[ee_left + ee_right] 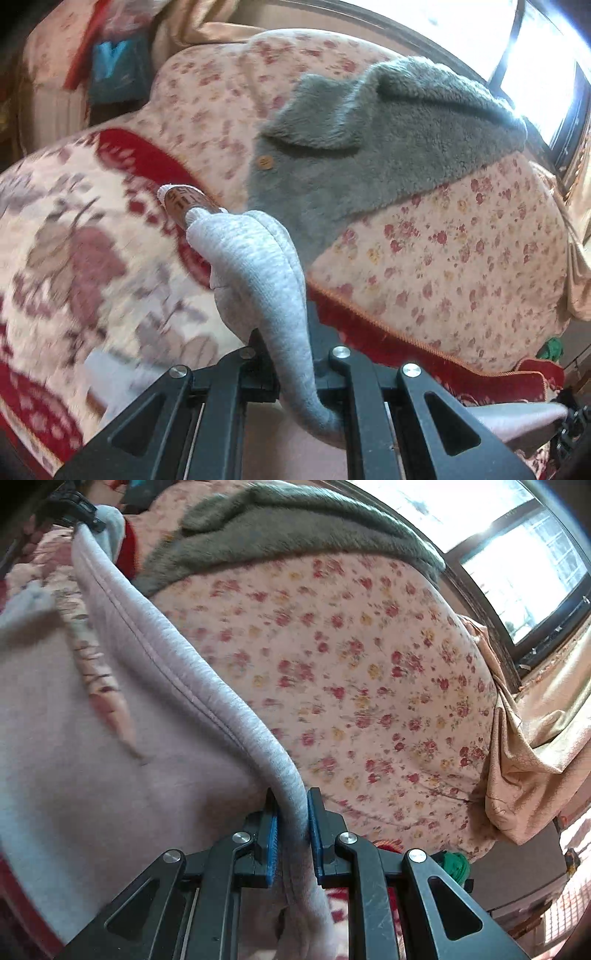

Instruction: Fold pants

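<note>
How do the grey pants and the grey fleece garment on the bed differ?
The pants are smooth pale-grey jersey; the fleece garment is darker and shaggy. The pants hang pinched in the left gripper and the right gripper; the fleece lies untouched on the floral quilt. Both are grey clothing.

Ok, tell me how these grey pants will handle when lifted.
Likely floppy: the pants droop in a curve from the right gripper. Probably light, since the left gripper holds a bunched fold. The fleecy knit shouldn't slip.
</note>
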Available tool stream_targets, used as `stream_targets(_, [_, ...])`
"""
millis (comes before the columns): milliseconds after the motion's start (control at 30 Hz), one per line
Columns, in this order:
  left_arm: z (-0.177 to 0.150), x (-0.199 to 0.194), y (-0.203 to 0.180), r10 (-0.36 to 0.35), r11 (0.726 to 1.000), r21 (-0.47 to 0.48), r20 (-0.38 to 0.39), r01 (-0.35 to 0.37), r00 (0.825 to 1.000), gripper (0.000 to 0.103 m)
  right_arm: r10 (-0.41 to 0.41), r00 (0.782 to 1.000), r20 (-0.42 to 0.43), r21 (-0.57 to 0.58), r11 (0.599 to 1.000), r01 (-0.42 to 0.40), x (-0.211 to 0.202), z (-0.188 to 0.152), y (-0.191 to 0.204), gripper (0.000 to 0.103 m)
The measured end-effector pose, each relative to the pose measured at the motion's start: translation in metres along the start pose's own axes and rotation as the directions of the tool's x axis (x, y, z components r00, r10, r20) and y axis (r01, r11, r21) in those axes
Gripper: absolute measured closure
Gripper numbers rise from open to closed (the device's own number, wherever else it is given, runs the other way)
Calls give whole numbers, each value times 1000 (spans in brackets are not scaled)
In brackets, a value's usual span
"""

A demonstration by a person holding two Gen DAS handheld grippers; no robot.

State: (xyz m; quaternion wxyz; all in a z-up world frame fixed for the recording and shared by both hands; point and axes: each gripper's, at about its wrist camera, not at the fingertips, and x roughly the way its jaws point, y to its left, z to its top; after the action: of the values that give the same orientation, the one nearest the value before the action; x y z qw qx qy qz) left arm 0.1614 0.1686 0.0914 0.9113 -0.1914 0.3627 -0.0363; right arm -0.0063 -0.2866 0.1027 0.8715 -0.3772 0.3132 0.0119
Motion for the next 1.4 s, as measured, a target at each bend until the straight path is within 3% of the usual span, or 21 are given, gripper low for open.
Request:
stream_targets(200, [-76,-25,57,43,998,-46,-43,-45,998,93,182,983,-29,15,983,-182,-33,-49,55,89])
stream_targets(367, [-132,-20,106,33,985,-163,-107,-50,994,93,294,950,-103,58,956,-289,-15,-93,109,89])
stream_targets(533, [-147,-24,123,-22,970,-244,-73,4,997,92,276,954,-113,88,960,-267,-4,-111,126,88])
stream_targets(733, [-144,-33,123,-55,976,-214,-52,42,997,91,303,949,-90,120,949,-292,-27,-109,113,88])
stream_targets(767, [-145,-32,126,-46,977,-209,-58,33,997,87,313,946,-88,122,946,-301,-28,-109,116,88])
stream_targets(833, [-145,-30,131,-8,977,-212,-67,-7,998,67,315,943,-107,108,947,-304,-23,-111,128,87])
stream_targets(900, [-145,-35,136,26,974,-222,-60,-39,998,36,305,945,-114,101,950,-294,-16,-116,140,82])
stream_targets(1000, [-145,-52,143,52,972,-227,-26,-56,998,29,302,950,-75,135,947,-290,-21,-121,137,80])
stream_targets(1033, [-144,-57,144,76,972,-223,-19,-78,997,28,320,945,-67,159,938,-307,-23,-123,133,70])
stream_targets(1067, [-144,-64,144,109,970,-218,-11,-109,994,27,354,933,-64,202,920,-335,-24,-126,126,63])
stream_targets(1133, [-145,-77,140,158,968,-197,8,-153,987,26,414,910,-32,326,865,-382,-30,-138,108,38])
stream_targets(1200, [-148,-89,127,182,972,-156,37,-174,983,25,442,897,1,419,814,-402,-36,-152,94,36])
stream_targets(1300, [-155,-102,93,152,987,-63,62,-148,986,19,457,889,21,553,736,-391,-39,-179,69,36])
stream_targets(1367, [-162,-102,64,107,994,9,53,-108,993,18,468,883,36,650,660,-377,-36,-198,51,35])
stream_targets(1400, [-166,-102,49,86,995,46,46,-88,995,17,478,877,53,711,598,-369,-33,-210,41,33])
